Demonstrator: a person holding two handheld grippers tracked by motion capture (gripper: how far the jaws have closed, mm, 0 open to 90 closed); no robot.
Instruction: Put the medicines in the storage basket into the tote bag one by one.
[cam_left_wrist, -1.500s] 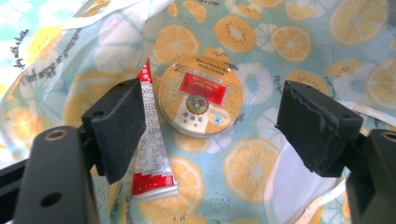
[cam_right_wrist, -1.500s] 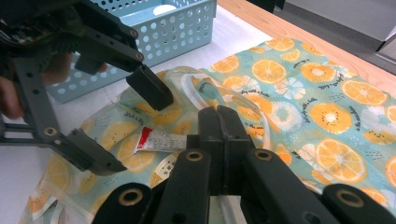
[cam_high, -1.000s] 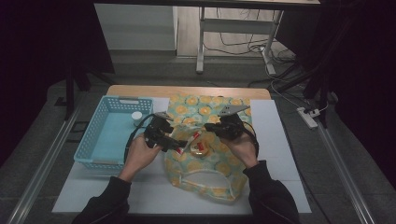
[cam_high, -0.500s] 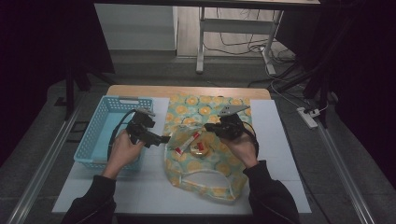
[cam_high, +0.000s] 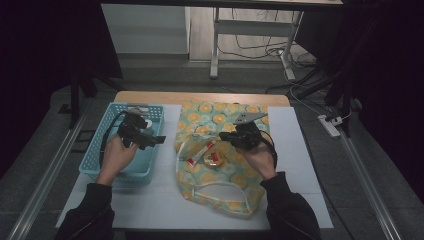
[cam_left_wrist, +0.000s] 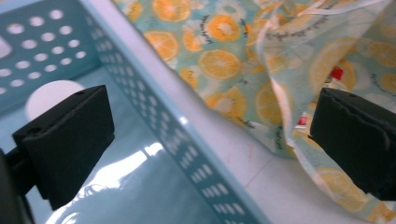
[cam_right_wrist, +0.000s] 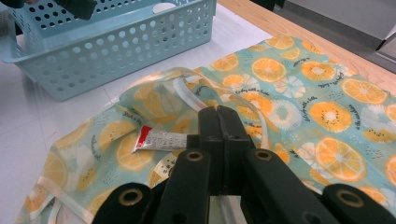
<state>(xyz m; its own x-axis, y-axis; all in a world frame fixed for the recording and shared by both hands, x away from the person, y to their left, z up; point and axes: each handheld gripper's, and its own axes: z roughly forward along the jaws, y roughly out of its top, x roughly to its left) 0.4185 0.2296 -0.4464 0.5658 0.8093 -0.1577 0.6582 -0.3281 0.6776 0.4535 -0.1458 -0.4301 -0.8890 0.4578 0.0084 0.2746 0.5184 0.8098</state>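
Dimly lit, white table; left tool gapes, right tool pinches bag

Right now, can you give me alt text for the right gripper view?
The right claw is shut on the rim of an orange-print bag on a white table. A red-capped tube shows through the bag; a blue basket stands beyond.

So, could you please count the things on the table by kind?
Light blue perforated plastic basket: 1
Orange-slice print translucent bag: 1
Red-and-white squeeze tube: 1
Round clear tape roll: 1
White round object in the basket: 1
Total: 5
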